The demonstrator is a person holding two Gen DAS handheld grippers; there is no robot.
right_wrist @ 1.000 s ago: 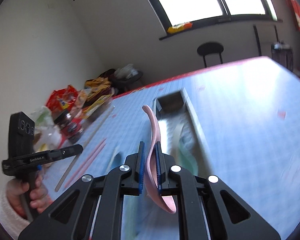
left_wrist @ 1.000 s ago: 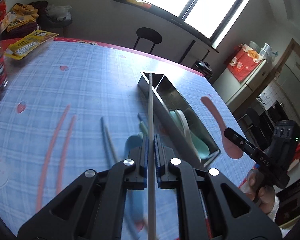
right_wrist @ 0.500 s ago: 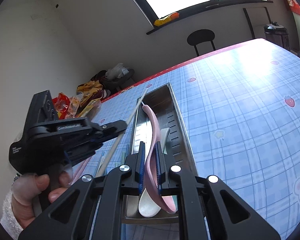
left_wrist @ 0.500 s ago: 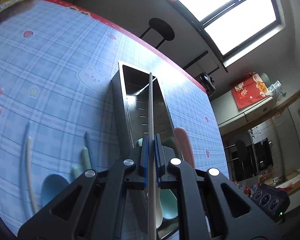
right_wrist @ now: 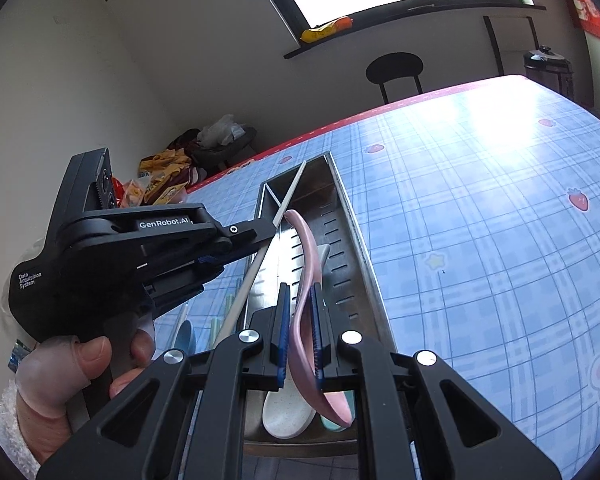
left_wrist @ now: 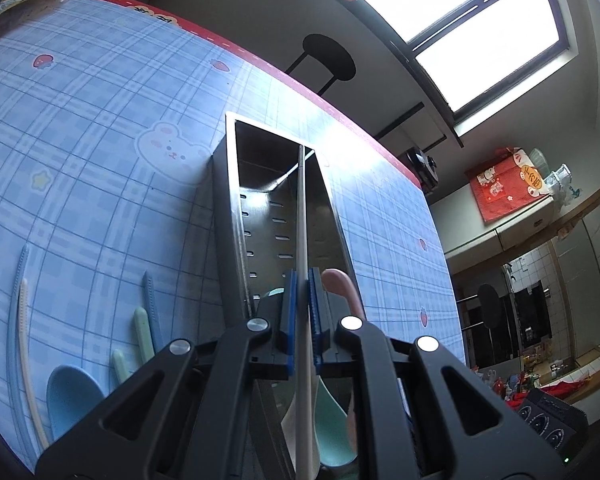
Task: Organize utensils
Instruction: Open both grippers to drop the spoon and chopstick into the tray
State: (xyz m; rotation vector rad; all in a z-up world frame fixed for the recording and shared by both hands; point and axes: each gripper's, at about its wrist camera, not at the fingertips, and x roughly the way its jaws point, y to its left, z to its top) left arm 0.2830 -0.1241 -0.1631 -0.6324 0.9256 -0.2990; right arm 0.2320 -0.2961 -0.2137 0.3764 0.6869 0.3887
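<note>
Your left gripper (left_wrist: 302,312) was clamped narrow on a pale chopstick (left_wrist: 302,232), the blue pads pressing both its sides. The chopstick ran forward over the long steel utensil tray (left_wrist: 236,216), its far tip reaching about to the tray's far end wall. From the right wrist camera the same left gripper (right_wrist: 260,236) came in from the left, held in your left hand (right_wrist: 80,360) with a fleecy white cuff at the wrist, and the chopstick (right_wrist: 288,190) slanted across the tray's left side.

Your right gripper (right_wrist: 300,332) was closed on a pink spoon (right_wrist: 308,256), gripped at the handle with the bowl hanging near the camera below the pads and the handle end curving away over the tray (right_wrist: 364,264). In the left wrist view the pink spoon's handle end (left_wrist: 338,282) showed just right of the left gripper's pads.

Inside the near end of the tray lay a white spoon (right_wrist: 288,412) and a mint green spoon (left_wrist: 332,424); whether the pink spoon touched either of them, you could not tell from these views.

The tray sat on a blue plaid tablecloth (left_wrist: 100,160) with strawberry and bunny prints. Left of the tray, on the cloth, lay a blue spoon (left_wrist: 70,396), a pair of mint green chopsticks (left_wrist: 140,332), a blue chopstick (left_wrist: 150,300), and farther left a cream chopstick (left_wrist: 26,356) beside another blue one. Snack packets (right_wrist: 160,184) sat on the far left of the table, and a black stool (right_wrist: 394,66) stood beyond it under the window
</note>
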